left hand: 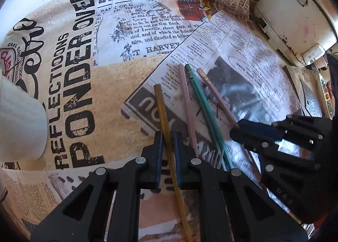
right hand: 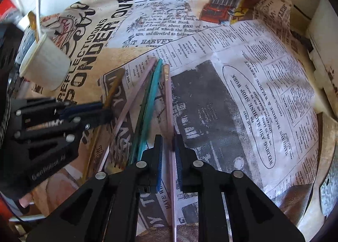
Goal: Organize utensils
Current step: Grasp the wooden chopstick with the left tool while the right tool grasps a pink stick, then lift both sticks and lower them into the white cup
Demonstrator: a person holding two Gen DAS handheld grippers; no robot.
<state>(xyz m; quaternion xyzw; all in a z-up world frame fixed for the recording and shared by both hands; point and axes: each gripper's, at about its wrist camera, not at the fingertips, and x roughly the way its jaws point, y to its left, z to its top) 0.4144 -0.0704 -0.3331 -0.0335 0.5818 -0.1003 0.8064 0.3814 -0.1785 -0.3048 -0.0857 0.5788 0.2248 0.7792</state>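
Note:
Several long thin utensil handles lie on a newspaper-print cloth (left hand: 69,85). In the left wrist view my left gripper (left hand: 168,136) is shut on the yellow-brown handle (left hand: 162,111). A pink handle (left hand: 187,98), a teal handle (left hand: 202,102) and another pink handle (left hand: 217,94) lie to its right. Fork tines (left hand: 218,157) show near them. My right gripper (left hand: 240,130) is at the right. In the right wrist view my right gripper (right hand: 169,138) is shut on a pink handle (right hand: 169,102); the left gripper (right hand: 103,109) holds the yellow-brown handle (right hand: 114,88).
A white cup (right hand: 45,60) with utensils in it stands at the left; it also shows in the left wrist view (left hand: 21,119). A white rice cooker (left hand: 295,16) stands at the back right. A loose newspaper sheet (right hand: 253,85) covers the right of the cloth.

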